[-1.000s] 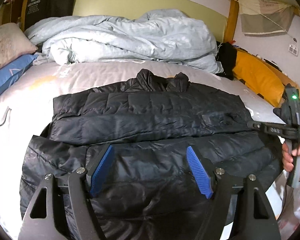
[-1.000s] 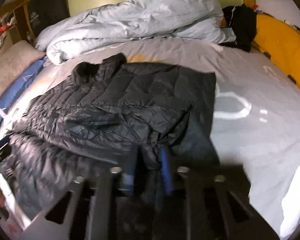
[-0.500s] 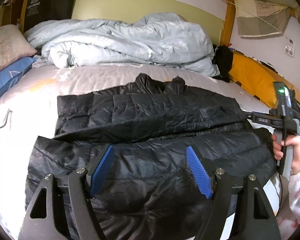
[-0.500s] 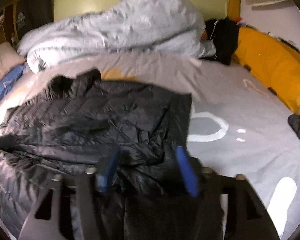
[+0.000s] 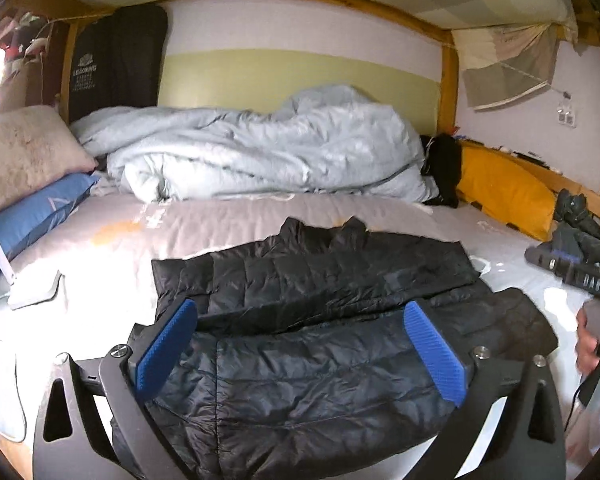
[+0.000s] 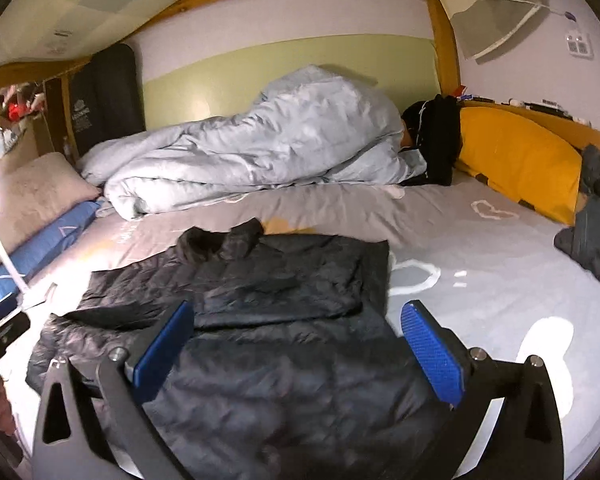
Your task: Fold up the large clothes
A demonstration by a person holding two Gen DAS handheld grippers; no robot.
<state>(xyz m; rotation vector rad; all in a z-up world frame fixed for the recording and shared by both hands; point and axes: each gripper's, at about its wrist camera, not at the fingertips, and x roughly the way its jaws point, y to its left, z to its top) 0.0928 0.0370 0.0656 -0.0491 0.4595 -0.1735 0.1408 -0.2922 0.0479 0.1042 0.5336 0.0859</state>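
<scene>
A black quilted puffer jacket (image 5: 320, 320) lies flat on the grey bed sheet (image 5: 220, 224), folded across its width, collar toward the far side. It also shows in the right wrist view (image 6: 268, 320). My left gripper (image 5: 300, 344) is open and empty, raised above the jacket's near half. My right gripper (image 6: 296, 344) is open and empty, above the jacket's right end. In the left wrist view the right gripper's body (image 5: 572, 268) shows at the right edge, off the jacket.
A crumpled pale blue duvet (image 5: 260, 152) lies along the far side. Beige and blue pillows (image 5: 24, 184) are on the left, a yellow cushion (image 5: 504, 196) and dark clothes (image 6: 596, 232) on the right. A white lamp base (image 5: 32, 288) stands at the left.
My right gripper has opened, let go of the jacket's right end, and pulled up and back. Both cameras have risen and tilted up. The jacket lies still.
</scene>
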